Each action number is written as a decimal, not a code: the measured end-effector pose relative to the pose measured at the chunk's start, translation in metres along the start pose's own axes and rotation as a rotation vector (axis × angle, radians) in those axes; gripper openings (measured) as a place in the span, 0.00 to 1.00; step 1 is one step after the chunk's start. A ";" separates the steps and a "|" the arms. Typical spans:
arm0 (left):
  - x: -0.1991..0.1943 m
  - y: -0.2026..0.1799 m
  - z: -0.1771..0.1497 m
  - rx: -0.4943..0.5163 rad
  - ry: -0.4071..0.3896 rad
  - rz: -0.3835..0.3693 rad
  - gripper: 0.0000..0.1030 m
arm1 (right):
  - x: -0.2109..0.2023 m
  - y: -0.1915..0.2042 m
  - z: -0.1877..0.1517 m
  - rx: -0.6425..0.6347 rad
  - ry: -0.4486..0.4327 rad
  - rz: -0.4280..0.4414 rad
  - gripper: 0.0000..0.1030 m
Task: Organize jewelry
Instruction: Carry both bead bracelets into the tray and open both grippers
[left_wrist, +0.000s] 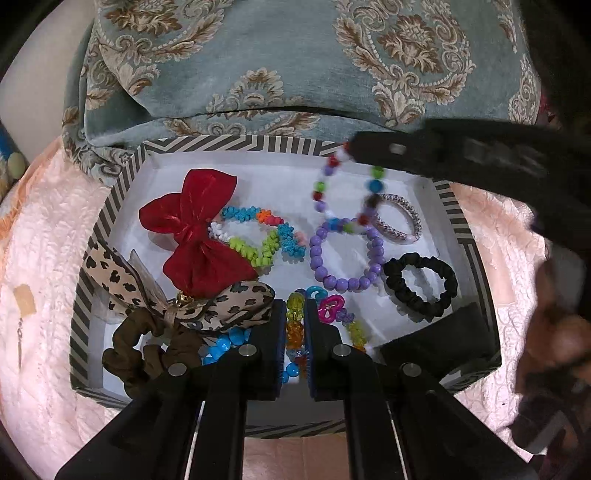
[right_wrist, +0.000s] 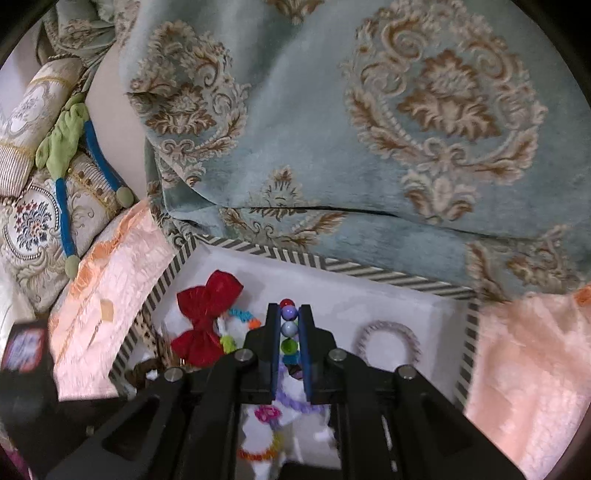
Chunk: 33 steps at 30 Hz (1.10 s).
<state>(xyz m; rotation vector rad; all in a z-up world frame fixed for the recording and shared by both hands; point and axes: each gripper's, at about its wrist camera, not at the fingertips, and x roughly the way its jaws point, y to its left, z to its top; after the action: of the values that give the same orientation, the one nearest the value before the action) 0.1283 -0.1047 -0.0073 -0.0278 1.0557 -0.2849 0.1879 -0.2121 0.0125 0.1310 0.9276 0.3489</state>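
Note:
A striped box (left_wrist: 236, 142) with a white floor holds the jewelry. My left gripper (left_wrist: 295, 317) is shut on a chunky bead necklace (left_wrist: 295, 328) with yellow, orange and blue beads at the box's near side. My right gripper (right_wrist: 289, 317) is shut on a multicolour bead bracelet (right_wrist: 289, 314); in the left wrist view it (left_wrist: 354, 151) holds that bracelet (left_wrist: 345, 192) hanging above the box's far right. On the floor lie a purple bead bracelet (left_wrist: 332, 273), a red bow (left_wrist: 195, 232), a bright coil bracelet (left_wrist: 266, 236) and a woven bangle (left_wrist: 400, 218).
A black scrunchie (left_wrist: 421, 284), a brown scrunchie (left_wrist: 147, 354) and a leopard bow (left_wrist: 166, 291) also lie in the box. A teal patterned cushion (left_wrist: 288, 62) rises right behind it. Pink quilted fabric (left_wrist: 40, 258) surrounds the box. A dark block (left_wrist: 443, 336) sits at its near right.

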 end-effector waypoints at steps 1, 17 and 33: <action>-0.001 0.000 0.001 -0.004 0.000 -0.005 0.00 | 0.005 -0.001 0.002 0.004 0.002 -0.001 0.09; 0.008 0.012 -0.001 -0.011 -0.009 0.018 0.00 | 0.063 -0.042 -0.004 0.152 0.051 -0.092 0.09; -0.007 0.017 -0.016 -0.026 -0.037 0.031 0.13 | 0.002 -0.030 -0.034 0.092 0.018 -0.114 0.36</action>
<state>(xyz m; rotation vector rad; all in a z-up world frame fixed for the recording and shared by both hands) 0.1152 -0.0846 -0.0122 -0.0398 1.0222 -0.2419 0.1687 -0.2408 -0.0168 0.1591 0.9648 0.2023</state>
